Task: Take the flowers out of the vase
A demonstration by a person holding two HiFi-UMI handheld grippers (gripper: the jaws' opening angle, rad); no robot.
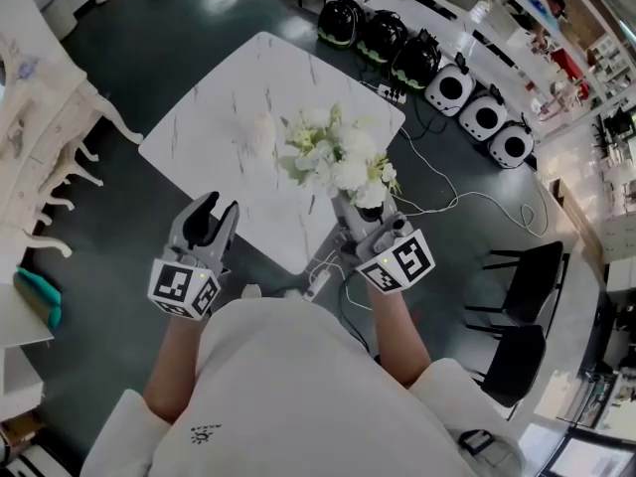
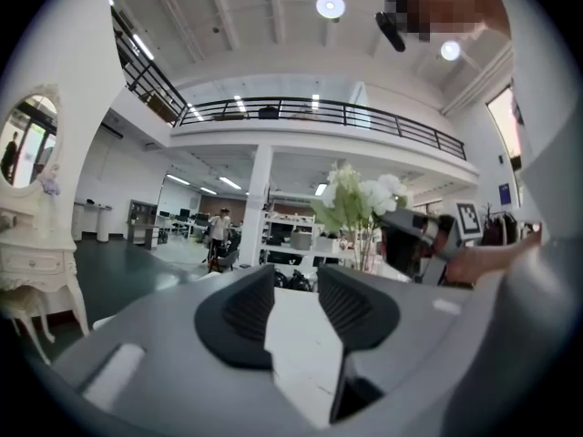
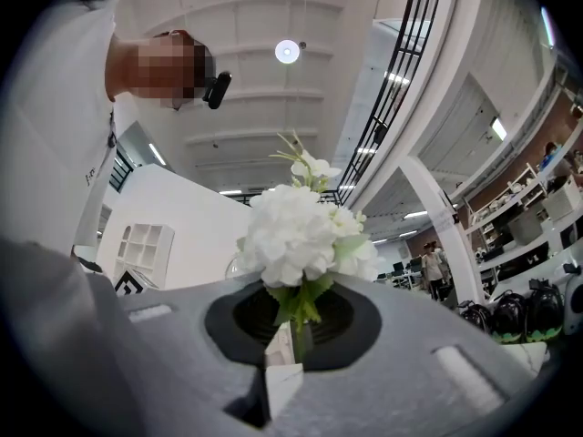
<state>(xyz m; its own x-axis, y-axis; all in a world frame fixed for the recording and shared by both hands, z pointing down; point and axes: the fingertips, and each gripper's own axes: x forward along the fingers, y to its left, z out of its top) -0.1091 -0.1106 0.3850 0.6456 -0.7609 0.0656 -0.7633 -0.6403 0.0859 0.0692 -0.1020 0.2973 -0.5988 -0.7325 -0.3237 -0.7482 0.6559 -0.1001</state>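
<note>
A bunch of white flowers (image 1: 333,157) with green leaves stands over the near right part of the white marble table (image 1: 219,117). My right gripper (image 1: 350,217) is at the bunch's near side, shut on the green stem of a white hydrangea head (image 3: 296,235), which rises just above the jaws. A pale glassy shape (image 1: 260,132) lies left of the bunch; I cannot tell if it is the vase. My left gripper (image 1: 221,207) hovers level at the table's near edge, open with nothing between its pads (image 2: 250,312). From there the bunch (image 2: 360,198) and the right gripper (image 2: 412,237) show to the right.
A power strip (image 1: 318,284) and white cables lie on the dark floor below the table's near corner. Two black chairs (image 1: 522,266) stand at the right. Black helmets (image 1: 383,38) and white devices line the far side. Ornate white furniture (image 1: 40,157) fills the left.
</note>
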